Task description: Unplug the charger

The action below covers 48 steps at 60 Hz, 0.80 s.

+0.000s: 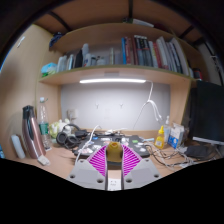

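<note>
My gripper (113,158) points over a cluttered wooden desk (60,165). A small rounded yellow-brown thing, which looks like the charger (113,150), sits between the two magenta pads (97,160) at the fingertips. Both pads touch its sides with no gap showing. A white cable (150,103) runs from the clutter on the desk up the white back wall, beyond the fingers. Where the charger's lower end goes is hidden by the fingers.
A dark flask (32,132) and a clear bottle (44,122) stand at the left. A yellow bottle (160,136) and a dark monitor (206,112) are at the right. A lit strip lamp (112,81) hangs under a shelf of books (140,50).
</note>
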### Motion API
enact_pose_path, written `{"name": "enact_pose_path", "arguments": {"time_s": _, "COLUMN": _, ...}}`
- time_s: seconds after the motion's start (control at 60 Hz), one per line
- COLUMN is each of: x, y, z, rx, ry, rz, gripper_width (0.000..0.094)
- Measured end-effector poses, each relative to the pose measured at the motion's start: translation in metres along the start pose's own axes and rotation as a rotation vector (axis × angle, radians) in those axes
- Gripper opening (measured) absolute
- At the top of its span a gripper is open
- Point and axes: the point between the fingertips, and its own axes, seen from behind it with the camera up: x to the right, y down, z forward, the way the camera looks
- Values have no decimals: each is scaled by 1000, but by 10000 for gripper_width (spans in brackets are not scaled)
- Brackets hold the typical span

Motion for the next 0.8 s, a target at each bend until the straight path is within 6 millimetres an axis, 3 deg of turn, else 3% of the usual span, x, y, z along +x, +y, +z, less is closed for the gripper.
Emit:
{"name": "enact_pose_path", "arguments": {"time_s": 0.067, "x": 25, "y": -7, "z": -12, "rx": -3, "ry": 31, "rz": 10, "gripper_width": 202}}
{"name": "enact_pose_path", "arguments": {"time_s": 0.133, "x": 53, "y": 5, "z": -21, "rx": -40, "ry": 62, "rz": 15, "gripper_width": 204}}
{"name": "enact_pose_path", "arguments": {"time_s": 0.2, "x": 78, "y": 32, "z": -27, "rx": -104, "ry": 78, "rz": 32, "gripper_width": 206}}
{"name": "enact_pose_path", "arguments": {"time_s": 0.333, "x": 115, "y": 113, "z": -34, "rx": -308, "ry": 106, "rz": 28, "gripper_width": 210}}
{"name": "enact_pose_path", "arguments": {"time_s": 0.467, "x": 134, "y": 155, "z": -34, "rx": -433, "ry": 123, "rz": 33, "gripper_width": 215}}
{"name": "enact_pose_path", "arguments": {"time_s": 0.7, "x": 130, "y": 189, "z": -9, "rx": -568, "ry": 83, "rz": 57, "gripper_width": 288}}
{"name": "enact_pose_path", "arguments": {"time_s": 0.8, "x": 132, "y": 191, "z": 3, "rx": -566, "ry": 92, "rz": 44, "gripper_width": 320}}
